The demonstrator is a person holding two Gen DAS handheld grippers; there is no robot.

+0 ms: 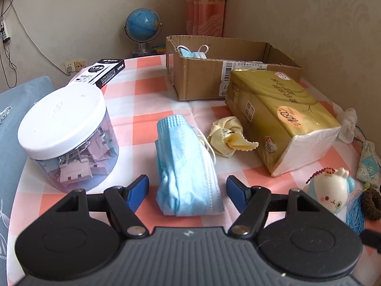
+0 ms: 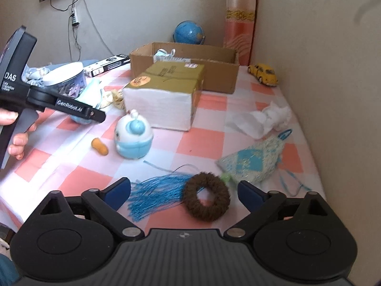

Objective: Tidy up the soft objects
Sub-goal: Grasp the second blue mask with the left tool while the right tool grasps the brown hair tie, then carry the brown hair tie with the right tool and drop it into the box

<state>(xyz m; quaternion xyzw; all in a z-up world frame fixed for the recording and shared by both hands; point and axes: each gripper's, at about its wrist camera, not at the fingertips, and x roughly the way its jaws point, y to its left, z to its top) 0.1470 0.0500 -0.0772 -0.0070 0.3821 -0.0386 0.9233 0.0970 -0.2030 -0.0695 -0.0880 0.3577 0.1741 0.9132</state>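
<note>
My left gripper [image 1: 187, 184] has its jaws spread on either side of the folded blue mask [image 1: 188, 171], which lies on the checked tablecloth [image 1: 147, 83]; the pads are not touching it. My right gripper [image 2: 183, 191] is spread wide around the brown hair tie [image 2: 206, 200]. The cardboard box [image 1: 202, 81] sits at the far side.

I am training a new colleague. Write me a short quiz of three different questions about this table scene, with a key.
1. True or false: the cardboard box already holds a face mask.
2. Which thing lies between the left gripper fingers: A) blue mask bundle, B) clip jar, C) tissue pack?
3. Fill in: the brown ring lies in front of the ___ gripper.

Key: 1 true; 2 A; 3 right.
</note>
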